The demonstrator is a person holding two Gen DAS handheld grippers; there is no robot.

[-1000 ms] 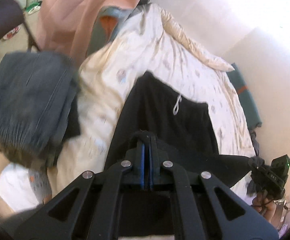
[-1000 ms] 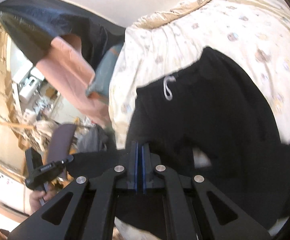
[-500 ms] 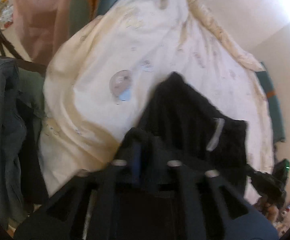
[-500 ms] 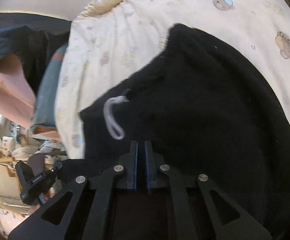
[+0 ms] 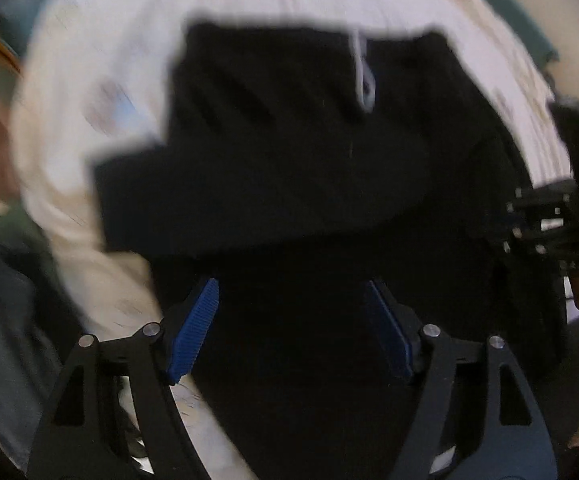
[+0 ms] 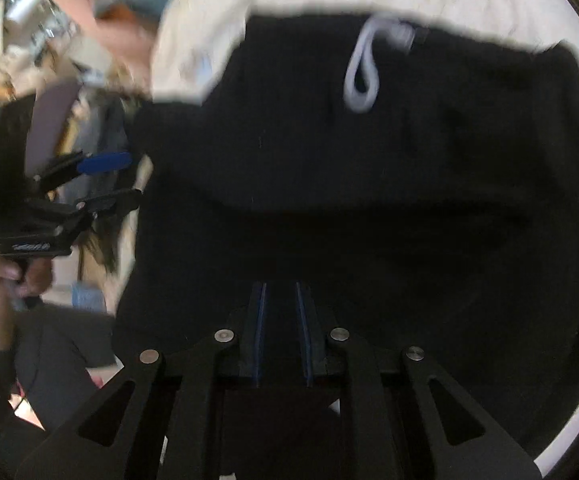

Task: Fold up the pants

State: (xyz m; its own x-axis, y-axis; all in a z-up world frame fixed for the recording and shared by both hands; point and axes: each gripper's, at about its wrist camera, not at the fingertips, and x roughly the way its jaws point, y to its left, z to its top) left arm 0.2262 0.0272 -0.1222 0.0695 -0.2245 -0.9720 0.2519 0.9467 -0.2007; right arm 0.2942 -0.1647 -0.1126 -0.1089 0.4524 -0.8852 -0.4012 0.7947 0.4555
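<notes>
While both views are blurred, these points can be read:

Pants: black pants (image 5: 289, 152) are laid on the bed (image 5: 101, 80), doubled over so that a fold edge runs across the middle of each view; the waistband lies at the far side, marked by a white drawstring (image 6: 363, 76).

Left tongs: the left tongs (image 5: 291, 328) are seen with jaws wide apart and opening; the blue pads (image 5: 195, 328) are set over the near part of the dark cloth, one pad close to the cloth's left edge. Nothing is gripped. In the right wrist view the left tongs (image 6: 97, 180) are seen just off the pants' left edge, held by a hand (image 6: 5, 272).

Right tongs: the right tongs (image 6: 281, 332) are parted by a narrow gap and opening; dark cloth is seen behind the gap, but whether cloth lies between the pads cannot be told.

Edges: the left corner of the folded layer juts out over the pale bedcover; the waistband edge is met by bare cover beyond it.

Open room: a broad band of cover is left free around the far and left sides of the pants; clutter is seen past the bed's edge at the left.
</notes>
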